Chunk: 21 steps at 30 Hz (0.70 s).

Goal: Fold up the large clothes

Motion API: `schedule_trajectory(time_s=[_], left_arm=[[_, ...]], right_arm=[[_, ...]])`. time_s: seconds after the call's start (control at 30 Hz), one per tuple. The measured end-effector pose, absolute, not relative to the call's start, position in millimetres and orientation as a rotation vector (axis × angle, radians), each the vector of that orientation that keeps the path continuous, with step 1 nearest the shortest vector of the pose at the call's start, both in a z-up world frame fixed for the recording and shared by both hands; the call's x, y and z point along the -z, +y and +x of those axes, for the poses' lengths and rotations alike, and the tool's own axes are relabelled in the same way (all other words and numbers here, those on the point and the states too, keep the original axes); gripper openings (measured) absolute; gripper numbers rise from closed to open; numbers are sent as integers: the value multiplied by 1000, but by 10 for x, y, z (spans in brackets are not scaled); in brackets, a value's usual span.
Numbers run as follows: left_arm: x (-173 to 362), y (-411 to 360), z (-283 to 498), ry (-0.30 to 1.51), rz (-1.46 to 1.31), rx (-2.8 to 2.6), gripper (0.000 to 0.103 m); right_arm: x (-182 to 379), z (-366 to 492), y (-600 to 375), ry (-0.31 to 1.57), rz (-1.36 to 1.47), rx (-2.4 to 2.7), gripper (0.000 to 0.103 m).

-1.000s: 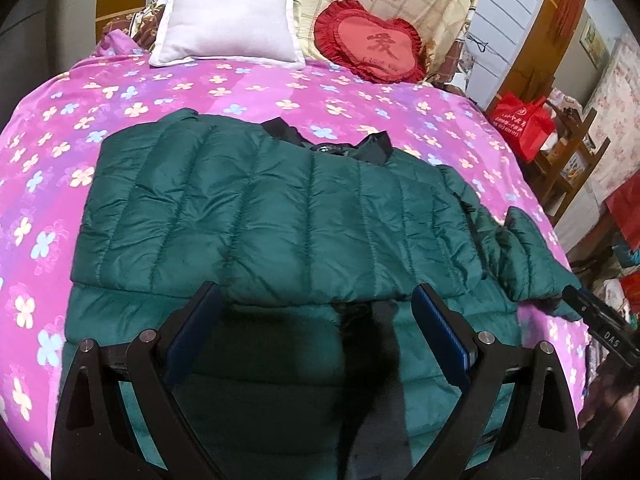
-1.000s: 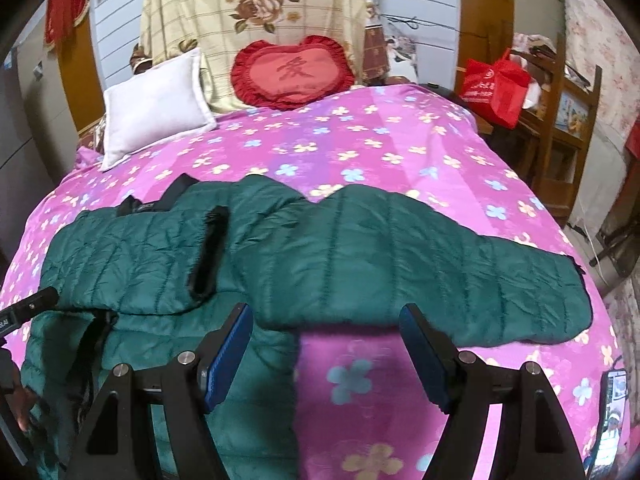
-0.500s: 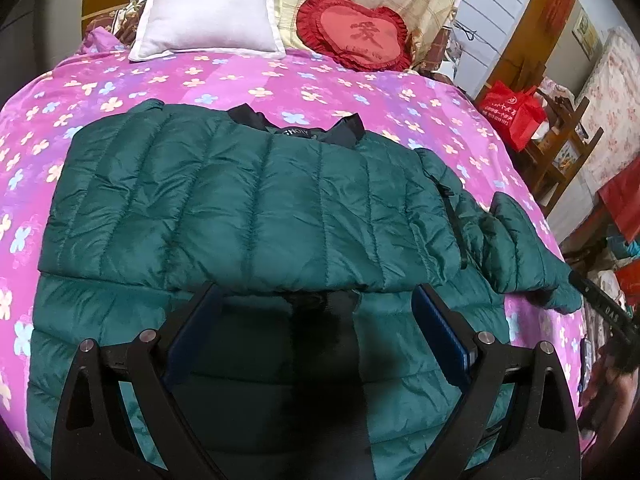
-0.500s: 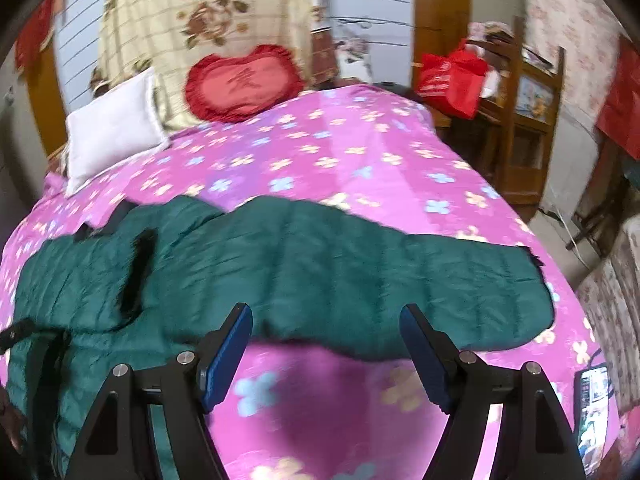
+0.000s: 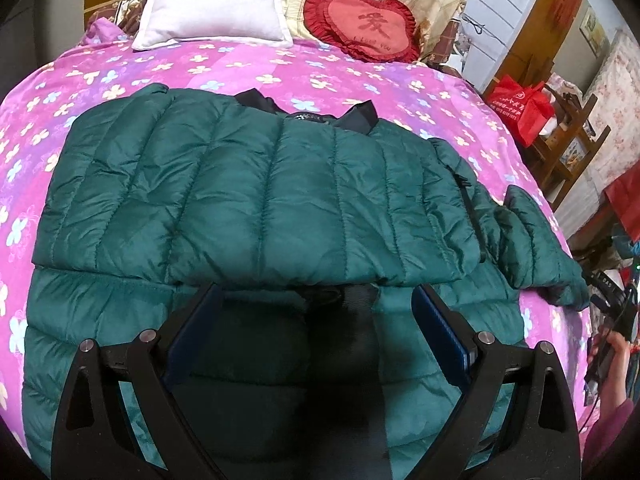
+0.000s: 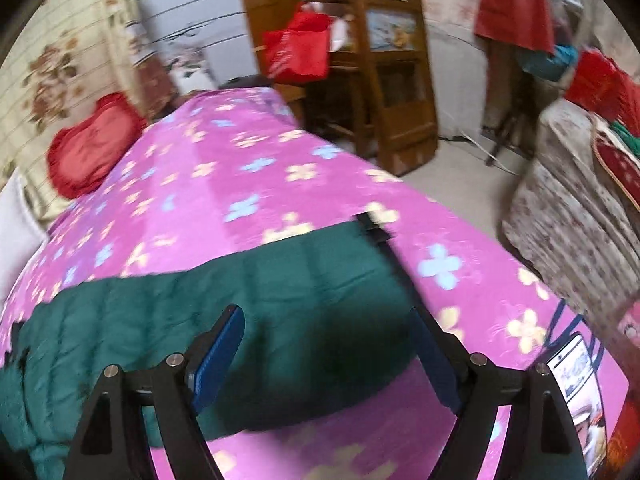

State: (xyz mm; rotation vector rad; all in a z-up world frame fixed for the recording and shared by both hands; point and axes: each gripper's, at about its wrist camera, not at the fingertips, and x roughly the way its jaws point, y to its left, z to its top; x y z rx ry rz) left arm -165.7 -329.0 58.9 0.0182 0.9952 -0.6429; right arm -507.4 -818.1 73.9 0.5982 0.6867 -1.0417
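Observation:
A dark green quilted puffer jacket [image 5: 256, 208] lies on the pink flowered bedspread [image 5: 280, 68]. One sleeve is folded across its chest. The other sleeve [image 6: 320, 280] stretches out to the right toward the bed's edge, its cuff [image 6: 374, 228] at the far end. My left gripper [image 5: 316, 312] is open and empty, hovering over the jacket's lower front. My right gripper [image 6: 328, 332] is open and empty, just above the outstretched sleeve near its cuff end. The right wrist view is blurred.
A white pillow [image 5: 212, 4] and a red heart cushion [image 5: 364, 28] lie at the head of the bed. A wooden shelf with a red bag [image 6: 300, 52] stands beside the bed. A phone [image 6: 576, 364] lies near the bed's right edge.
My right gripper has swung right along the outstretched sleeve toward its cuff. My left gripper has moved slightly closer over the jacket front. Both stay open.

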Motion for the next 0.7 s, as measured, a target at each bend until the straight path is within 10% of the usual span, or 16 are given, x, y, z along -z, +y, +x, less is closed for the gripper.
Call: schedule_trajectory(time_s=[0.43, 0.6, 0.7], left_arm=[[-542, -3245, -1617, 1015, 11, 637, 96], [-543, -3200, -1600, 1017, 5, 630, 96], [-564, -3149, -1597, 1010, 9, 613, 96]], right_arm=[[-354, -5117, -8527, 740, 684, 1069, 82], [-396, -4977, -8403, 769, 615, 998, 30], [-528, -4955, -8291, 745, 591, 955, 25]])
